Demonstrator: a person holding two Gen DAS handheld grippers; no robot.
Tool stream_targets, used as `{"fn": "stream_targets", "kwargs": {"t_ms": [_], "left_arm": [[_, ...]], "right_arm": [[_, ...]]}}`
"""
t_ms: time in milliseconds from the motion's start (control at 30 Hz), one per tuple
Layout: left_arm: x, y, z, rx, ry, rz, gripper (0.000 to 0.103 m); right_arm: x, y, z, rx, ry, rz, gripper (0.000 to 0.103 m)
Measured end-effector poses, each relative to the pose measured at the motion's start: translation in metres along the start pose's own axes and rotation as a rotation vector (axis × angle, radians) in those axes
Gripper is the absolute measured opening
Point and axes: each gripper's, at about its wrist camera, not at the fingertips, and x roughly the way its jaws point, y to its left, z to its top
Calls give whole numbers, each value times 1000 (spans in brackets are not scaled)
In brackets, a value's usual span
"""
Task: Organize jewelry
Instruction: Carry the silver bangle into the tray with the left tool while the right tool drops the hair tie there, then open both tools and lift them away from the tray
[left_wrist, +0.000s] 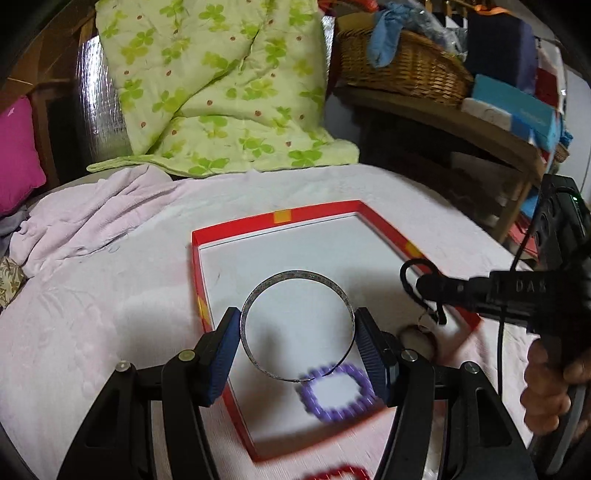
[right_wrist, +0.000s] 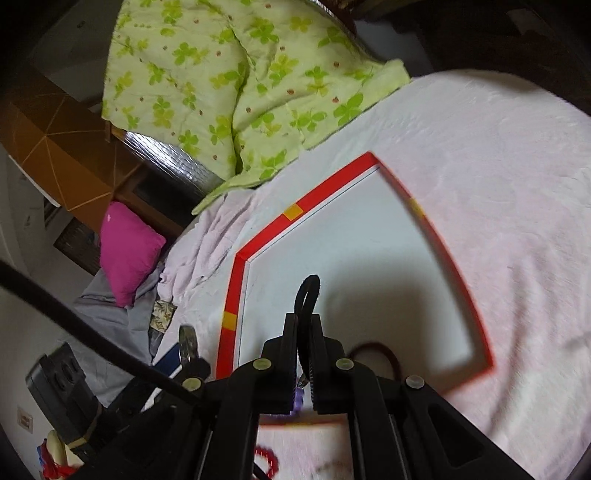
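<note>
Jewelry half sorted, judging by the spread around the red-rimmed tray (left_wrist: 236, 229) on the pale bedspread (left_wrist: 110, 314).

Already inside the tray, near its front rim: purple beaded bracelet (left_wrist: 334, 391). Also inside, toward its right side: dark red loop (right_wrist: 380, 352), probably another bracelet. Outside the tray, just past its front rim: red beaded bracelet (left_wrist: 338, 472), not yet put away.

Left gripper (left_wrist: 297, 345): jaws partly spread and pressed on either side of a silver bangle (left_wrist: 295, 325), held upright over the front half of the tray. Right gripper (right_wrist: 304, 354): jaws clamped tight on a black cord loop (right_wrist: 308, 291), small pendant dangling below, held over the tray's right-hand portion.

Left to do, as a guess: setting down bangle and cord inside the tray, then fetching the red beads.

Left wrist view only: full circle of the bangle, purple bracelet in plain sight, person's hand (left_wrist: 546, 391) on the right tool's handle, wicker basket (left_wrist: 402, 62) on a shelf beyond the tray. Right wrist view only: cord pinched between the closed fingers, dark red loop, bangle reduced to a thin edge-on sliver left of the tray. Pink cushion (right_wrist: 127, 251) and green clover quilt (right_wrist: 236, 85) behind the tray in both.
</note>
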Motion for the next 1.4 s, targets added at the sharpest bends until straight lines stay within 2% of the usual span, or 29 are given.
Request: {"fn": "stream_targets", "kwargs": {"t_ms": [133,300,433,567,633,667,700,1067,1300,1400], "left_arm": [[34,2,9,14,64,2,63],[63,-2,11,44,124,26,64],[75,-7,11,88,150,58,64],[76,-8,8,98,166,64,64],[72,-9,9,104,156,69,65],[69,-9,10,102,149,69,65],[65,-9,10,97,145,71,65],[-4,5,-6,54,53,154,68],[-35,12,-34,17,46,185,68],[-43,14,-49,-16,63,175,68]], "right_arm": [[27,-2,7,33,51,2,6],[49,-6,13,44,81,-36,6],[57,-11,16,59,91,-75,9],[55,-13,19,66,77,-77,11],[50,-14,20,82,67,-56,20],[47,-15,20,93,62,-43,31],[43,-15,20,101,48,-38,34],[-15,-22,19,95,-37,-27,34],[-56,-34,7,111,-58,-37,34],[-70,-38,-1,117,-59,-32,34]]}}
